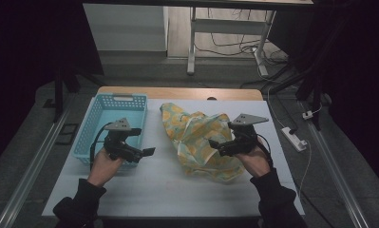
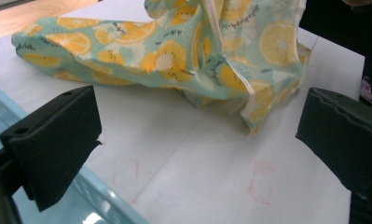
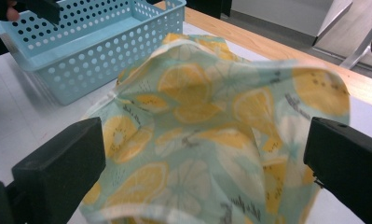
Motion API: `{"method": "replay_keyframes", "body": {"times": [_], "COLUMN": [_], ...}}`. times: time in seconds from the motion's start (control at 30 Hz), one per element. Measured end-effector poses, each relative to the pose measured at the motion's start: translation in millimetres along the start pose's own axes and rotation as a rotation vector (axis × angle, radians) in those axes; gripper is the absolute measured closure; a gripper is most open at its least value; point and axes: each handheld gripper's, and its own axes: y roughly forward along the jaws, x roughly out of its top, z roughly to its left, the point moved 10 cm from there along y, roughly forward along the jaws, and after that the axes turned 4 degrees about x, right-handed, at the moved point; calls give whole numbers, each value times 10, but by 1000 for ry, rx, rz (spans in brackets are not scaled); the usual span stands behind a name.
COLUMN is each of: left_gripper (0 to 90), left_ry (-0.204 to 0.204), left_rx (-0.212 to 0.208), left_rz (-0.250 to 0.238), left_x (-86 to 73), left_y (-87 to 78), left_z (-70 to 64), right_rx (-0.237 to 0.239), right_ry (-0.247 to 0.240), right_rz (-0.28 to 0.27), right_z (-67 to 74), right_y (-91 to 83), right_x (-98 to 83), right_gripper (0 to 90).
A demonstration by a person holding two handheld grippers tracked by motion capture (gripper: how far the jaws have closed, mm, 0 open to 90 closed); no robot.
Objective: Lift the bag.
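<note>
Cloth: crumpled pale-green fabric printed with orange and lemon slices, lying bunched on the white table cover, right of centre.
Basket: light-blue perforated plastic basket, at the table's left, just beside the cloth.
Left gripper: jaws wide apart, holding nothing, over the basket's near corner.
Right gripper: jaws wide apart, straddling the cloth's raised folds, gripping nothing.
</note>
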Motion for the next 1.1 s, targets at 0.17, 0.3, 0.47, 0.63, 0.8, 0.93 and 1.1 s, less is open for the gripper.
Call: {"method": "replay_keyframes", "body": {"times": [0.17,0.3,0.47,0.63,0.8,0.93,1.1], "left_gripper": [0,0,0,0,0,0,0], "left_ry": [4,0,-19,-36,-48,-67,-89], "left_rx": [15,18,20,37,59,70,79], "left_rz": [6,8,11,12,16,7,0], "left_x": [-47,-99,-200,-318,-460,-580,-709], "left_y": [-48,-94,-153,-233,-321,-391,-481], "left_z": [-19,-42,-62,-73,-86,-99,-121], "right_rx": [-10,-14,-24,-28,-35,-43,-60], "right_ry": [16,23,25,36,42,51,64], "right_rz": [5,10,12,1,-1,0,1], "right_z": [-4,4,15,36,62,76,69], "right_y": [-68,-85,-142,-226,-293,-360,-447], "right_x": [-63,-114,-176,-225,-289,-379,-528], "right_gripper": [0,0,0,0,0,0,0]}}
